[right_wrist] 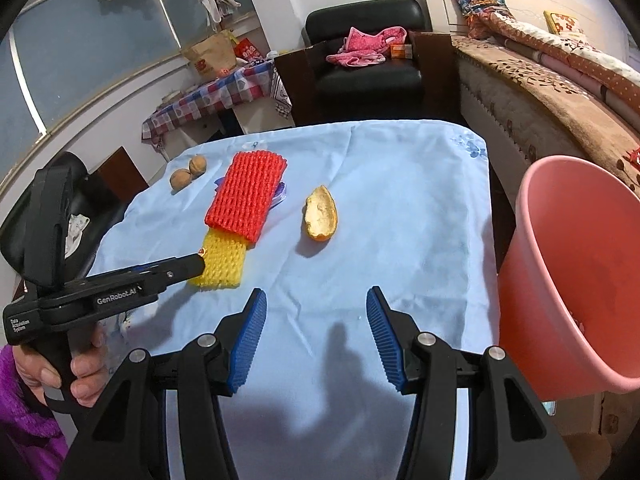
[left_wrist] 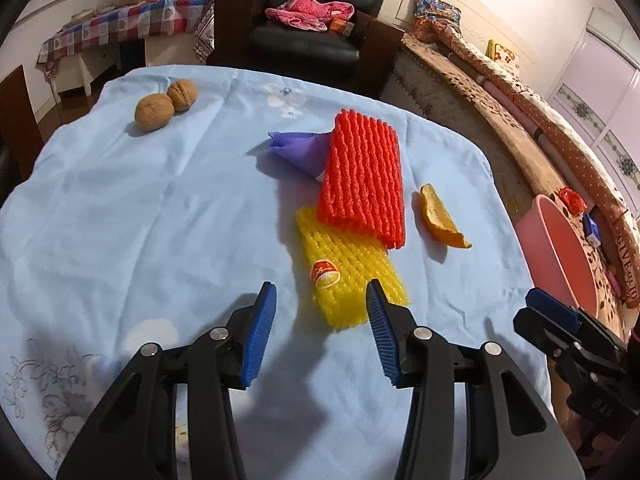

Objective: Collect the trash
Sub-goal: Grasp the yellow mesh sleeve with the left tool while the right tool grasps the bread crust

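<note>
Left wrist: both grippers' jaws gape empty; left gripper (left_wrist: 322, 312) hovers above a yellow foam net (left_wrist: 348, 276), its far end under a red net (left_wrist: 362, 178).

I count two round brown walnuts (left_wrist: 154, 112) at my ten o'clock. Two foam fruit nets lie ahead, one red (left_wrist: 362, 178), one yellow (left_wrist: 348, 280). There is one purple paper cone (left_wrist: 298, 150), one orange peel (left_wrist: 440, 218) and one pink plastic bucket (right_wrist: 568, 272) at three o'clock.

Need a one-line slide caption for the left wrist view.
Open left gripper above yellow foam net partly under red foam net; orange peel alongside.
</note>
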A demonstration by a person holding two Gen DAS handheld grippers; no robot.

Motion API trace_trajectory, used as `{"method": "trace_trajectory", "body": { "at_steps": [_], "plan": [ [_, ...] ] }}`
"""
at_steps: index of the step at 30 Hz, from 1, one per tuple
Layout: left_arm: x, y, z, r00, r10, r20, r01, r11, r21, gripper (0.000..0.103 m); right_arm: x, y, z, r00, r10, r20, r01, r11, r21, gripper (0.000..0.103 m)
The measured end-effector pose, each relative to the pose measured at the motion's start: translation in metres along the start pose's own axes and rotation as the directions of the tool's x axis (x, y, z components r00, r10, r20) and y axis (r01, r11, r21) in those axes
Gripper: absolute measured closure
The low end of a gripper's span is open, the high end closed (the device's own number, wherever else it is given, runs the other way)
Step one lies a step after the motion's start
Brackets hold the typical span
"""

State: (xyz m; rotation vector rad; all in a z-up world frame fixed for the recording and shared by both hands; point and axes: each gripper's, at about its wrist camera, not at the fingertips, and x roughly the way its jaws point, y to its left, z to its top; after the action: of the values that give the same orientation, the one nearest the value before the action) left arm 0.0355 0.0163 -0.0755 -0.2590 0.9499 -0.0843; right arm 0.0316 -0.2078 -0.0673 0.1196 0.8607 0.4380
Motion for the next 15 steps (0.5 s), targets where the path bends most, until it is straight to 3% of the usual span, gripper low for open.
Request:
{"method": "trace_trajectory", "body": {
  "at_steps": [3, 4, 8, 15],
  "plan": [
    [0.005, 0.000, 0.001, 1.000, -0.016, -0.010, 0.016, 1.000, -0.006, 0.061, 0.007, 0.002, 0.006, 1.000, 0.009, -0.007, -0.009, 1.000, 0.007, 0.051],
    [0.006, -0.001, 0.000, 1.000, -0.021, -0.015, 0.021, 1.000, 0.002, 0.075, 0.010, 0.002, 0.008, 1.000, 0.014, -0.010, -0.014, 1.000, 0.011, 0.051],
    [0.006, -0.001, -0.001, 1.000, -0.024, -0.013, 0.024, 0.999, 0.028, 0.093, 0.023, 0.004, 0.019, 1.000, 0.007, -0.019, -0.006, 1.000, 0.013, 0.051],
    [-0.009, 0.019, -0.006, 1.000, -0.024, -0.009, 0.024, 1.000, 0.009, 0.094, 0.051, 0.000, 0.036, 0.999, 0.000, -0.049, 0.003, 0.999, 0.052, 0.051]
  ]
}}
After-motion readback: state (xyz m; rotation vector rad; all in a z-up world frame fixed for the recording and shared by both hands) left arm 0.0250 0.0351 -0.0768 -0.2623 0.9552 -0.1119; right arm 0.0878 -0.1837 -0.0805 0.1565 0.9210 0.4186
